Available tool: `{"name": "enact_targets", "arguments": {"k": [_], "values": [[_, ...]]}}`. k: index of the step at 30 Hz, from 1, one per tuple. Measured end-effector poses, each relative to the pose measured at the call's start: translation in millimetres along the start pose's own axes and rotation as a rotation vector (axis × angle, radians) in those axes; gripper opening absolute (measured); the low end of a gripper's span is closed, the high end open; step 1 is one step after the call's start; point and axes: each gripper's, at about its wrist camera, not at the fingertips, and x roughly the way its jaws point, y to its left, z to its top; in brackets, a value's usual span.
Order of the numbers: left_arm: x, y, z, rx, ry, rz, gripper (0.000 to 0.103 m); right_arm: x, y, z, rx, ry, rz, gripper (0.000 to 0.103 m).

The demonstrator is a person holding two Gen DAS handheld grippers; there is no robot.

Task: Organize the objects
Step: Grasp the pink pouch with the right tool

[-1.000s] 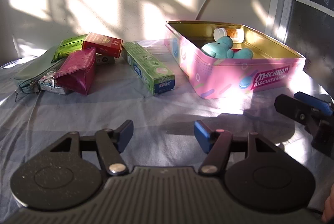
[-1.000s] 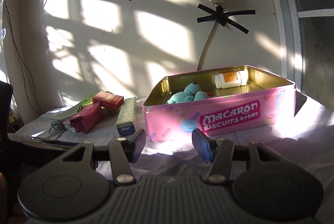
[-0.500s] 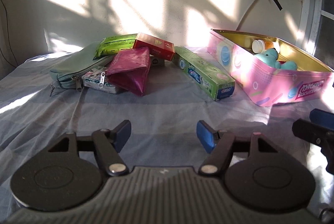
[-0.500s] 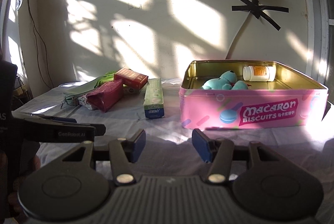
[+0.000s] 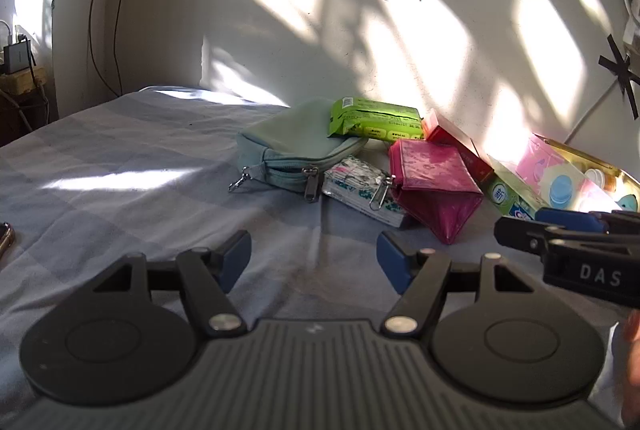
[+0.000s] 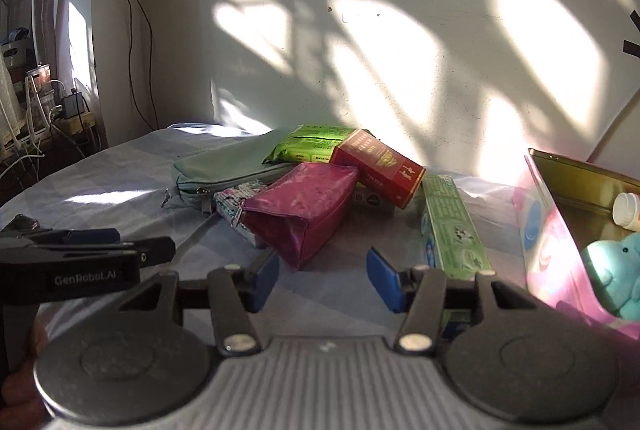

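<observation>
A grey-blue checked cloth covers the surface, which meets a sunlit wall at the far side. At the far right stands the pink biscuit tin, lid off, gold inside; a teal plush toy lies in it near the front wall, and a white pill bottle lies farther back.

Left of the tin, the rest forms a loose heap near the wall. A pale green zip pouch lies farthest left, with a bright green packet resting on its far edge. A magenta pouch sits nearer, tilted, leaning over a small patterned pack tucked between the two pouches. A red box lies tilted behind the magenta pouch. A long green toothpaste box lies on the cloth between the heap and the tin, apart from the tin.

The left gripper hovers over bare cloth short of the heap, jaws released with nothing between them. The right gripper hovers beside it, its jaws having just been closing a little, yet parted and empty, the magenta pouch just beyond them.
</observation>
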Motion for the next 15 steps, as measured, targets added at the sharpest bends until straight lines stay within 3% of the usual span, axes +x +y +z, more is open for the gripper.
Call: {"name": "enact_targets", "arguments": {"k": [3, 6, 10, 15], "values": [[-3, -13, -4, 0.093, -0.044, 0.012, 0.072, 31, 6, 9, 0.002, 0.028, -0.012, 0.039], [-3, -19, -5, 0.141, -0.056, 0.010, 0.073, 53, 4, 14, 0.022, 0.054, -0.026, 0.016], [1, -11, -2, 0.102, -0.040, -0.009, 0.074, 54, -19, 12, 0.173, 0.068, 0.035, 0.013], [-1, -2, -1, 0.038, -0.037, -0.038, 0.080, 14, -39, -4, 0.239, 0.111, 0.133, 0.012]]}}
